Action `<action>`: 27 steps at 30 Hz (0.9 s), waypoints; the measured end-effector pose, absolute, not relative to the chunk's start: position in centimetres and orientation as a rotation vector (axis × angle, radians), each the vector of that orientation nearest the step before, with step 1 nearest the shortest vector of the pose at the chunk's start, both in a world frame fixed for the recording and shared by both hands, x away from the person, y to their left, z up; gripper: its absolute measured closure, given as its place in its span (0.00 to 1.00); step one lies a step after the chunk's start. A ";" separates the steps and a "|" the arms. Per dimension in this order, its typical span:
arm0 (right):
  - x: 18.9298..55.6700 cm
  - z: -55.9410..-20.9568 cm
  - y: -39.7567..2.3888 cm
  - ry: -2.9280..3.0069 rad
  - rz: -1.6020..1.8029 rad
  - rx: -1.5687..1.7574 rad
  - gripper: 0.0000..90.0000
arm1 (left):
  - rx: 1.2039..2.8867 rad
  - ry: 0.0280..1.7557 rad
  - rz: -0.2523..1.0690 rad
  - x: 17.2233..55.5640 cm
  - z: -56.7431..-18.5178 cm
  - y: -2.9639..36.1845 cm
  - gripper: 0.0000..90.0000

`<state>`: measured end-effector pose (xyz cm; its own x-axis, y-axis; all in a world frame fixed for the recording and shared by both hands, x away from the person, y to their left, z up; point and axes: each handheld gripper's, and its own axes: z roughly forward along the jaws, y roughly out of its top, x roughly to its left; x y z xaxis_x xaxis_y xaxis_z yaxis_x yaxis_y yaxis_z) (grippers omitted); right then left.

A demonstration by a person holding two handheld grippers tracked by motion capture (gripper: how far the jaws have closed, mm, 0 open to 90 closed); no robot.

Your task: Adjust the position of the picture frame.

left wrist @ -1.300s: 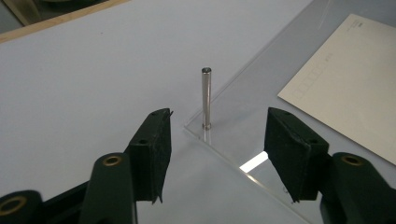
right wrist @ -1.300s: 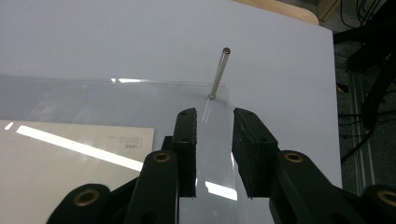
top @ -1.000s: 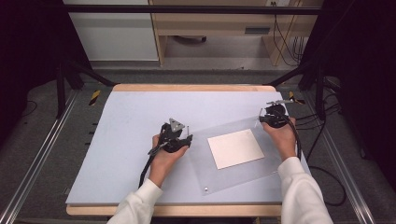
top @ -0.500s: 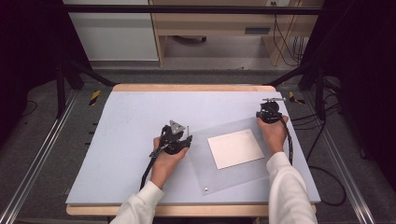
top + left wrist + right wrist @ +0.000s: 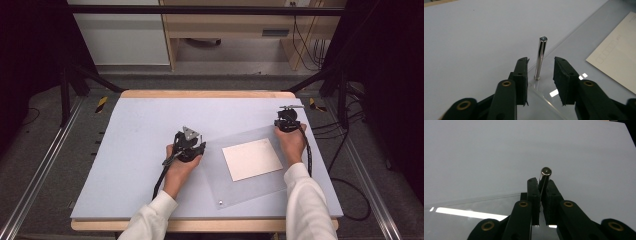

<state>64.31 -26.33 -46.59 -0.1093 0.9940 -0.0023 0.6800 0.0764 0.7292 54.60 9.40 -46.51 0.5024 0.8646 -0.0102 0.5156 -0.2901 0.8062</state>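
On the pale blue, matte worktop (image 5: 130, 150) lies a clear, glossy plastic sheet (image 5: 235, 192) with a cream card (image 5: 251, 159) in its middle and slim, mirror-bright metal posts standing upright at its corners. At the sheet's left corner the left claw (image 5: 540, 73) has just been closing, and its black ribbed pads stand narrowly either side of one post (image 5: 540, 56) without pressing it. At the far right corner the right claw (image 5: 541, 188) is clamped on another round-topped post (image 5: 545, 173).
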 end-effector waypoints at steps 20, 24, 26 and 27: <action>64.1 -46.2 -26.4 1.876 0.781 1.662 0.95 | 2.041 1.139 0.490 56.3 -46.7 9.1 0.94; 63.8 -45.8 -26.7 1.901 0.772 1.648 0.95 | 2.042 1.125 0.451 56.4 -46.3 9.5 0.93; 63.7 -45.6 -26.6 1.908 0.770 1.643 0.95 | 2.039 1.118 0.469 56.3 -46.1 9.5 0.93; 63.6 -45.4 -26.6 1.912 0.771 1.644 0.95 | 2.041 1.115 0.484 56.2 -46.0 9.6 0.93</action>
<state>63.57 -26.61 -45.37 -0.1463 0.9892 -0.0093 0.7063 0.1110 0.6992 56.22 9.55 -45.97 0.5494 0.8352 -0.0239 0.5527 -0.3418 0.7601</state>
